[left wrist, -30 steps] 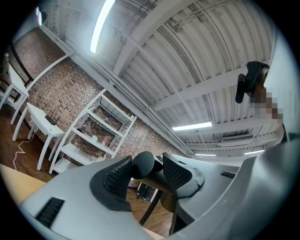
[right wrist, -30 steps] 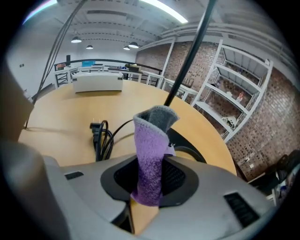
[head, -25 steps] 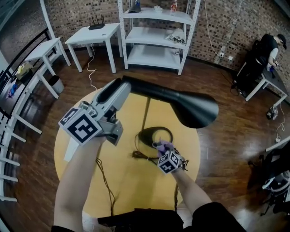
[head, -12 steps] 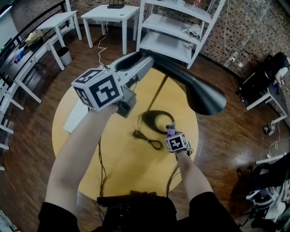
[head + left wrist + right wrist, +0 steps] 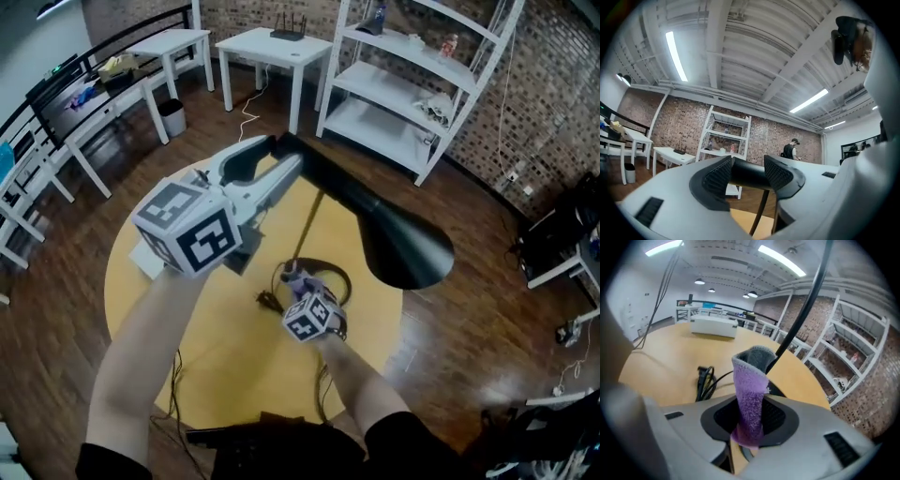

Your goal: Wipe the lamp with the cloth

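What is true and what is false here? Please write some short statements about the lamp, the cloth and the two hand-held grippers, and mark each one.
1. The arm of the black lamp lies between the jaws of the left hand-held gripper. True; those jaws have just been opening, and both pads look to touch it.
2. The lamp stands on the floor. False: its base rests on the round yellow table.
3. The right hand-held gripper is shut on a purple cloth. True.
4. The cloth is pressed against the lamp's shade. False: it is low down by the base, apart from the shade.
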{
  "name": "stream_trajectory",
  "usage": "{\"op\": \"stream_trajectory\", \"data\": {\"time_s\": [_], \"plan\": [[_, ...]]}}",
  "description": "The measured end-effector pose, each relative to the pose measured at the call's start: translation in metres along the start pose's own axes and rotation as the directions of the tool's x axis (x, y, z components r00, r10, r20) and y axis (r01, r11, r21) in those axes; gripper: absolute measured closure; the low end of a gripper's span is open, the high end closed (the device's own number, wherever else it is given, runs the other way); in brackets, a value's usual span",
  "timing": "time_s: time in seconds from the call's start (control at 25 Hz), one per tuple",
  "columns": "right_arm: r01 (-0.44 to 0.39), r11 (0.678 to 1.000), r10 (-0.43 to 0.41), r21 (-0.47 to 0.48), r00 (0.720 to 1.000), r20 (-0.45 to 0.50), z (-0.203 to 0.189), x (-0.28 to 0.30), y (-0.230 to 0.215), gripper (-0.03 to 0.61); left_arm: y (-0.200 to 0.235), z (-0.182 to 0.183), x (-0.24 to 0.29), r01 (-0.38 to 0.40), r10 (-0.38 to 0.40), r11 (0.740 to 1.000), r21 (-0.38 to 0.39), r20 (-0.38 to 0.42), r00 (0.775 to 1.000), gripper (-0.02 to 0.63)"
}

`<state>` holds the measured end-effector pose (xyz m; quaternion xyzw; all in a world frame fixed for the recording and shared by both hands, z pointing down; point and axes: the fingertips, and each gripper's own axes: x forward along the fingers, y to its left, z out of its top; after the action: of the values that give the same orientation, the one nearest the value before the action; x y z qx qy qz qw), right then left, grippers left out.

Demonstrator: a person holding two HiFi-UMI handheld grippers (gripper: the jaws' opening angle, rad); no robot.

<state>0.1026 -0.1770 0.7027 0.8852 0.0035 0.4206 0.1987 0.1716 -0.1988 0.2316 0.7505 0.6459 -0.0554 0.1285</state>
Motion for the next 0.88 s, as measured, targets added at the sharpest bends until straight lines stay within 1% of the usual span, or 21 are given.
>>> {"op": "stream_trajectory", "data": {"time_s": [0.08,0.16,0.2,0.24,0.32,0.4,0.44,0.48,0.52,0.56,0.6,0.64,0.68,0.72,0.8,0.88], "plan": [[-0.042,0.994,0.04,-0.098,0.999,-0.021,-0.021,-0.005,0.015,0.477,0.002,0.002,-0.001,-0.077,0.077,0.997,0.003,0.014,0.997,0.378],[-0.059,0.979,0.056,-0.194,0.998,-0.022,-0.05,-0.011,0.024,0.477,0.005,0.002,-0.003,-0.147,0.148,0.989,-0.016,0.029,0.989,0.377],[-0.067,0.973,0.064,-0.221,0.998,-0.019,-0.061,-0.015,0.024,0.477,0.007,0.002,-0.005,-0.174,0.175,0.984,-0.031,0.033,0.984,0.377],[-0.08,0.97,0.078,-0.228,0.997,-0.018,-0.07,-0.018,0.022,0.477,0.007,0.002,-0.006,-0.195,0.197,0.98,-0.047,0.037,0.98,0.377],[-0.118,0.973,0.117,-0.199,0.993,-0.017,-0.083,-0.024,0.016,0.477,0.004,0.004,-0.009,-0.216,0.22,0.974,-0.069,0.05,0.974,0.377],[-0.14,0.977,0.139,-0.161,0.99,-0.015,-0.089,-0.026,0.008,0.477,0.0,0.009,-0.012,-0.218,0.221,0.974,-0.056,0.065,0.973,0.379],[-0.142,0.979,0.141,-0.148,0.99,-0.016,-0.09,-0.026,0.003,0.477,-0.003,0.012,-0.013,-0.22,0.221,0.975,-0.02,0.07,0.973,0.379],[-0.143,0.981,0.142,-0.135,0.99,-0.02,-0.093,-0.027,0.0,0.477,-0.009,0.013,-0.013,-0.223,0.22,0.974,0.043,0.07,0.973,0.379],[-0.145,0.983,0.144,-0.116,0.989,-0.023,-0.099,-0.029,-0.001,0.477,-0.018,0.012,-0.013,-0.22,0.214,0.967,0.131,0.065,0.975,0.38],[-0.147,0.985,0.146,-0.091,0.989,-0.023,-0.105,-0.031,-0.002,0.477,-0.032,0.011,-0.011,-0.203,0.196,0.951,0.233,0.053,0.979,0.38],[-0.147,0.987,0.145,-0.065,0.989,-0.021,-0.108,-0.031,-0.002,0.476,-0.047,0.011,-0.006,-0.171,0.168,0.929,0.328,0.038,0.985,0.38],[-0.142,0.989,0.141,-0.047,0.99,-0.021,-0.108,-0.031,-0.004,0.476,-0.06,0.013,0.001,-0.133,0.135,0.911,0.39,0.022,0.991,0.38],[-0.135,0.99,0.134,-0.039,0.991,-0.028,-0.105,-0.03,-0.008,0.476,-0.069,0.014,0.01,-0.101,0.107,0.907,0.41,0.009,0.994,0.38],[-0.131,0.991,0.13,-0.037,0.991,-0.039,-0.1,-0.031,-0.011,0.476,-0.073,0.014,0.02,-0.08,0.087,0.915,0.396,0.0,0.996,0.38],[-0.144,0.988,0.141,-0.047,0.988,-0.067,-0.091,-0.038,-0.016,0.476,-0.075,0.006,0.037,-0.059,0.07,0.94,0.335,-0.023,0.997,0.379],[-0.177,0.98,0.169,-0.094,0.982,-0.086,-0.096,-0.041,-0.017,0.476,-0.075,-0.008,0.048,-0.052,0.073,0.954,0.294,-0.059,0.996,0.379]]}}
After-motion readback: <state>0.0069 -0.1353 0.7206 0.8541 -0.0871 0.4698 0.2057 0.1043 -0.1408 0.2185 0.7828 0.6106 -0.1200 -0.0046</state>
